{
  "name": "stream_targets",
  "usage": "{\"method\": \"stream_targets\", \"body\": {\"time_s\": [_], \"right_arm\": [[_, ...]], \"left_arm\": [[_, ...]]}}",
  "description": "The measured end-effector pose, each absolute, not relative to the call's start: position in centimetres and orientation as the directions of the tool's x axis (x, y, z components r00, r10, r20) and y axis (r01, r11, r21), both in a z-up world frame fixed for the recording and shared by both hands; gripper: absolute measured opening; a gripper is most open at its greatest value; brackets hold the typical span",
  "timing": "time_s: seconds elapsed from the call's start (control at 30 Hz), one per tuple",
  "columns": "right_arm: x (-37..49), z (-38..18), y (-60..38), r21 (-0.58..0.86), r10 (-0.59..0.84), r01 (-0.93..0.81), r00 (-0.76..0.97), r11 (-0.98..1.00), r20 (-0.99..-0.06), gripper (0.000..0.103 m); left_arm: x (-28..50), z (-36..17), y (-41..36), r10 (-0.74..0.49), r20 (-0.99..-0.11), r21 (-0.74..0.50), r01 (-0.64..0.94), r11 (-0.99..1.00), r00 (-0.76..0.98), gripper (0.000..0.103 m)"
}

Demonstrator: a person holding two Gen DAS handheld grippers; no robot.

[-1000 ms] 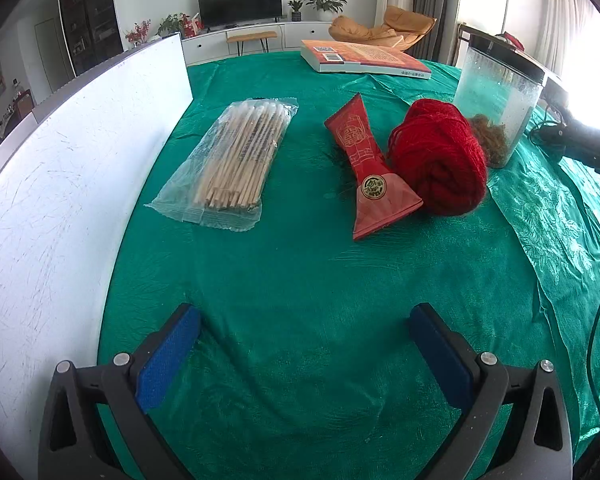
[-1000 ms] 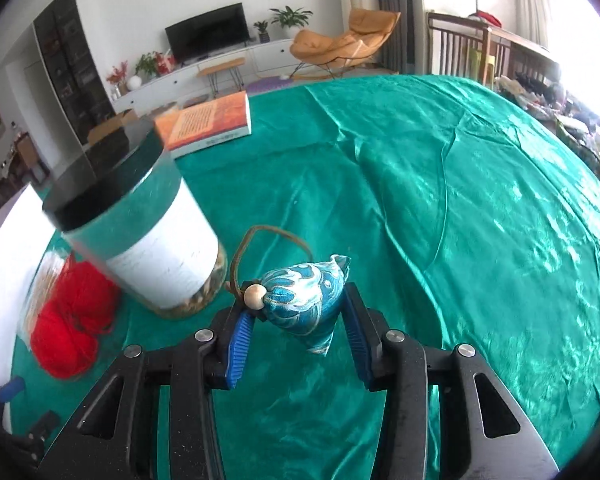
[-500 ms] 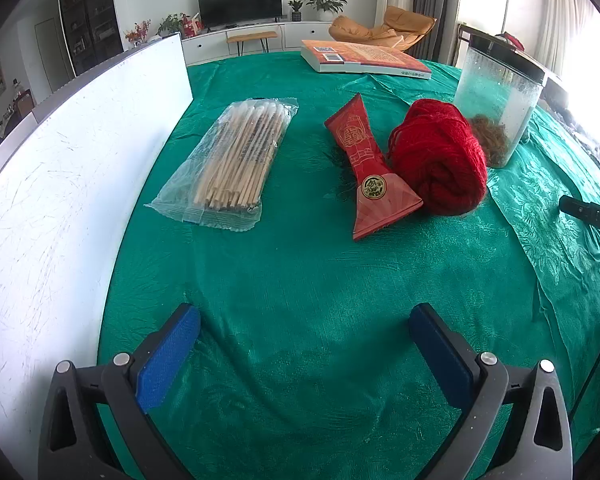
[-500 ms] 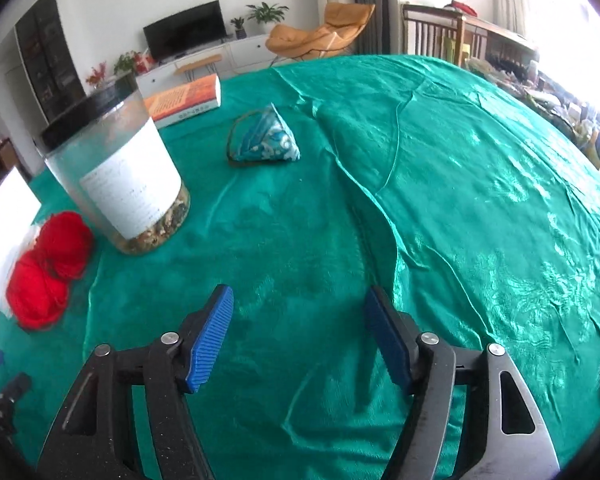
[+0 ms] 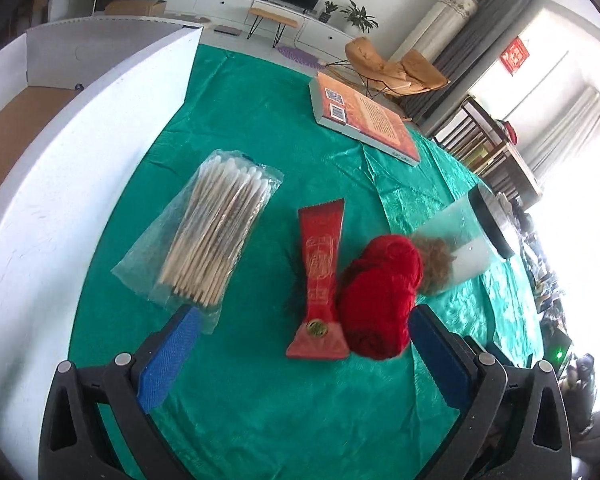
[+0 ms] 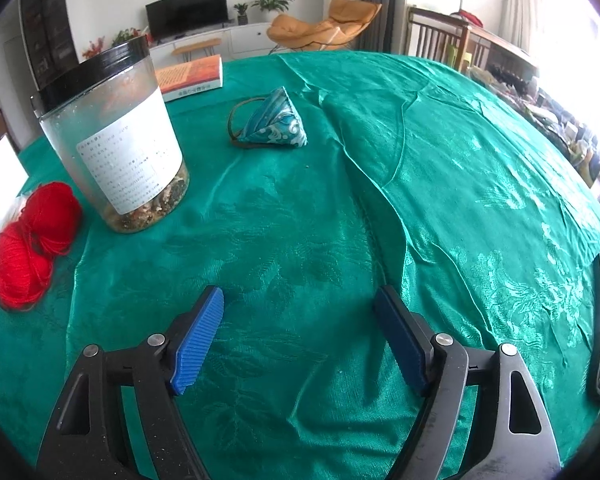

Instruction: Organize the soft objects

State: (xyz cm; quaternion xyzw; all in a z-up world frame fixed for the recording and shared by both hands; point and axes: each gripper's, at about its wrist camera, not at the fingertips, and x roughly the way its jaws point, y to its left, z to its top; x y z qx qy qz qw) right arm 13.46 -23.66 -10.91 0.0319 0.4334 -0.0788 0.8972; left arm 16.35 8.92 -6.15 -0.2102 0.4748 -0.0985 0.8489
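A red yarn ball (image 5: 380, 296) lies on the green tablecloth beside a flat red pouch (image 5: 320, 280); both sit just ahead of my open, empty left gripper (image 5: 300, 344), with the yarn near its right finger. The yarn also shows in the right wrist view (image 6: 28, 252) at the left edge. A blue patterned triangular sachet (image 6: 274, 122) with a brown loop lies on the cloth, far ahead of my open, empty right gripper (image 6: 300, 332).
A bag of cotton swabs (image 5: 216, 236) lies left of the pouch. A clear jar with a black lid (image 6: 116, 132) stands next to the yarn. An orange book (image 5: 364, 114) lies at the far side. A white board (image 5: 60, 160) runs along the left.
The right gripper let go of the blue sachet, opened and drew back. The left gripper moved forward and tilted down over the pouch and yarn.
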Motion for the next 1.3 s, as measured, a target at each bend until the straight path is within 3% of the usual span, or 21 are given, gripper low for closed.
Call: {"method": "stream_targets", "body": {"time_s": [0.13,0.37,0.4,0.43,0.67,0.93,1.1,1.17,1.2,1.23,1.3], "right_arm": [[13.5,-10.9,-23.6,-0.011,-0.114,0.169,0.612,0.986,-0.783,0.081],[13.6,-10.9,-23.7,-0.006,-0.109,0.168,0.613,0.986,-0.782,0.081],[13.7,-10.9,-23.7,-0.006,-0.109,0.168,0.613,0.986,-0.782,0.081],[13.7,-10.9,-23.7,-0.004,-0.107,0.167,0.614,0.986,-0.782,0.081],[14.3,-10.4,-25.5,0.12,0.033,0.095,0.632,0.988,-0.774,0.084],[22.6,-7.1,-28.5,0.311,0.162,0.144,0.614,0.939,-0.772,0.084],[28.7,-7.6,-27.5,0.259,0.136,0.149,0.558,0.954,-0.819,0.084],[30.4,-9.3,-26.6,0.181,0.097,0.132,0.479,0.975,-0.873,0.079],[30.5,-9.5,-26.4,0.121,0.045,0.132,0.473,0.984,-0.88,0.067],[30.4,-9.3,-26.4,0.082,0.012,0.123,0.486,0.989,-0.874,0.046],[30.0,-8.9,-27.0,0.116,0.034,0.131,0.507,0.985,-0.861,0.045]], "left_arm": [[21.0,-7.3,6.6,-0.349,-0.812,-0.406,-0.024,0.914,0.467,0.077],[23.8,-9.8,3.9,-0.263,-0.866,-0.302,-0.025,0.953,0.425,0.064],[23.8,-9.8,3.4,-0.243,-0.869,-0.274,-0.01,0.962,0.43,0.038],[24.1,-10.1,3.0,-0.234,-0.885,-0.25,0.013,0.968,0.403,0.021],[24.0,-8.1,5.4,-0.241,-0.848,-0.279,-0.012,0.96,0.472,0.015],[23.6,-4.5,6.2,-0.258,-0.81,-0.288,0.026,0.957,0.526,0.015],[22.4,-3.7,6.5,-0.264,-0.807,-0.288,0.039,0.957,0.528,0.015],[22.2,-3.4,6.6,-0.267,-0.808,-0.29,0.04,0.956,0.525,0.015],[22.1,-3.3,6.7,-0.27,-0.807,-0.294,0.04,0.955,0.525,0.015],[22.1,-3.1,6.8,-0.274,-0.804,-0.298,0.041,0.954,0.528,0.015],[22.2,-2.7,7.0,-0.277,-0.798,-0.303,0.042,0.952,0.535,0.015]]}}
